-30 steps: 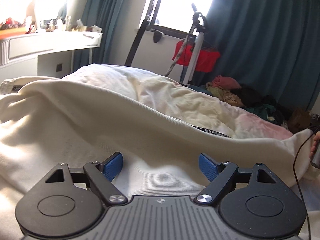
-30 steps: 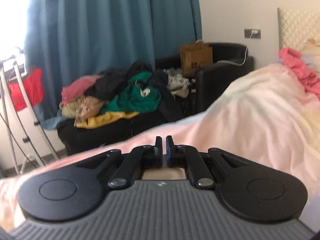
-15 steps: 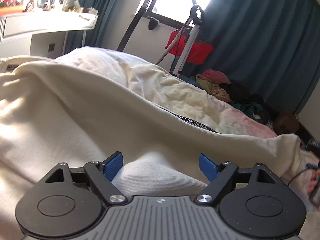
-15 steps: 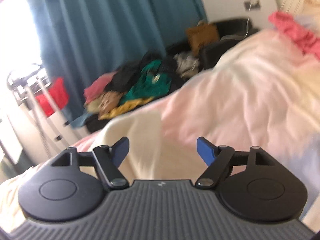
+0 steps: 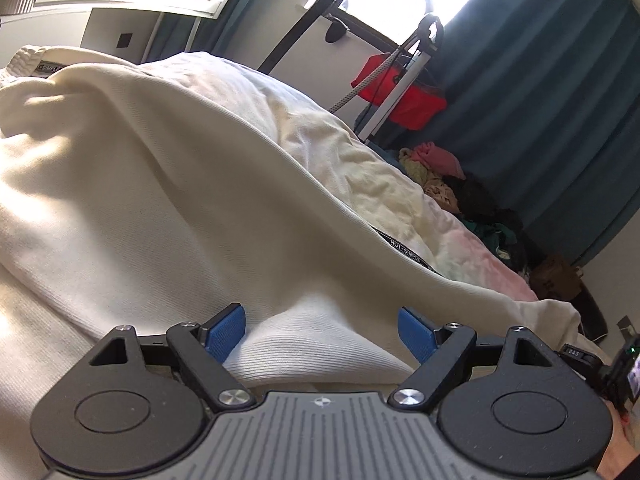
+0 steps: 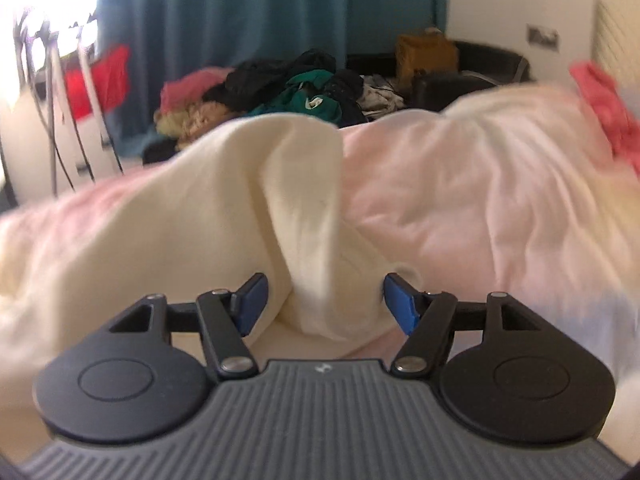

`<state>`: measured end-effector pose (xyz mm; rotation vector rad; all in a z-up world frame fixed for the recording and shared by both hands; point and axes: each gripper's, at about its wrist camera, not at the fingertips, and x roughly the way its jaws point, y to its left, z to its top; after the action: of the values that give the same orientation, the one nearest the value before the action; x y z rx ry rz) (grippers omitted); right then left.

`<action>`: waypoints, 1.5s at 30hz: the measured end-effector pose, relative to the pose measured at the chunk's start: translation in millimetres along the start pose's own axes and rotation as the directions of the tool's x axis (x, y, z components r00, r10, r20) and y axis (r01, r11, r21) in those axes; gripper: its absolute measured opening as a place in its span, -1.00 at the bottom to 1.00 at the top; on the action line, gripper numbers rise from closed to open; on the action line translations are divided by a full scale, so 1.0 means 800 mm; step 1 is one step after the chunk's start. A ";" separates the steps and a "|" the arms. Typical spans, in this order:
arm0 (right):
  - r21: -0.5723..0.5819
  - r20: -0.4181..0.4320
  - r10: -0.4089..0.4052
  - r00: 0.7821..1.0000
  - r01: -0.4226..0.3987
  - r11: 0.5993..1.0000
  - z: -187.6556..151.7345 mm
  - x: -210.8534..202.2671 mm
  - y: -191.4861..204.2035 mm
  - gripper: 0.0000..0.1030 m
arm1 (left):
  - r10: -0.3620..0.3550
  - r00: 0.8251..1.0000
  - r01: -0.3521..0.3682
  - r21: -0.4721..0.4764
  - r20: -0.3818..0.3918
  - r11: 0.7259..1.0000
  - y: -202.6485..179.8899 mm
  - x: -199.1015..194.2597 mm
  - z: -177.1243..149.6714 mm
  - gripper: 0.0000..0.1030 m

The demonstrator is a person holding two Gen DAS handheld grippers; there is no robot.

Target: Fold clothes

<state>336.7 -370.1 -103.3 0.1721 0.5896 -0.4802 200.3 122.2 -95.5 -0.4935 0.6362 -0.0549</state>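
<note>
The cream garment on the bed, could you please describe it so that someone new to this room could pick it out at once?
Find the bed with its pale pink-tinted duvet, in front of the teal curtains. Spread across it lies the cream garment, a thick ribbed knit bunched between both open grippers. Unlike the crinkled duvet beside it, it has a black woven label strip with white lettering along one edge.

- right wrist view motion-blurred; bedding (image 6: 480,184) soft, clothes pile (image 6: 304,88) items indistinct
- cream garment (image 5: 160,184) runs off left edge, full shape unseen
- black label (image 5: 404,250) text partly covered by fold
- other gripper (image 5: 624,372) cut by right edge
</note>
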 end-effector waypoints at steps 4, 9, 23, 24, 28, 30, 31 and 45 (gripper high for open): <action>0.016 -0.040 -0.009 0.999 0.010 1.000 0.013 0.021 0.001 -0.78 | 0.001 1.000 -0.001 -0.005 -0.003 1.000 0.003 0.005 0.000 0.65; 0.052 0.135 0.060 0.989 -0.068 0.996 0.059 -0.027 -0.003 -0.82 | 0.007 1.000 -0.007 0.004 0.004 1.000 0.001 0.008 -0.003 0.65; 0.097 0.228 0.072 0.971 -0.097 0.991 0.076 -0.154 -0.095 -0.80 | -0.027 1.000 0.028 -0.089 0.009 0.996 0.018 -0.016 0.006 0.62; 0.113 0.188 0.063 0.980 -0.085 0.990 0.059 -0.148 -0.106 -0.80 | -0.029 1.000 0.029 -0.089 0.008 0.996 0.019 -0.017 0.007 0.62; 0.176 0.087 0.051 0.995 -0.066 0.982 0.004 -0.142 -0.136 -0.77 | -0.031 1.000 0.031 -0.080 0.002 0.996 0.016 -0.020 0.007 0.62; 0.196 0.056 0.059 0.997 -0.069 0.978 -0.009 -0.146 -0.142 -0.75 | -0.032 0.999 0.032 -0.076 -0.003 0.997 0.014 -0.020 0.006 0.62; 0.206 0.040 0.062 0.997 -0.069 0.976 -0.015 -0.148 -0.145 -0.68 | -0.033 0.999 0.033 -0.074 -0.006 0.997 0.013 -0.020 0.005 0.62; 0.569 -0.165 0.207 0.964 -0.079 0.818 -0.022 -0.140 -0.130 0.44 | -0.050 0.998 0.047 -0.110 -0.024 0.993 0.017 -0.014 0.007 0.63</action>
<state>196.7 -412.7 -56.2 0.8395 0.6342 -0.4790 193.1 138.6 -92.0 -0.6150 0.6556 -0.0727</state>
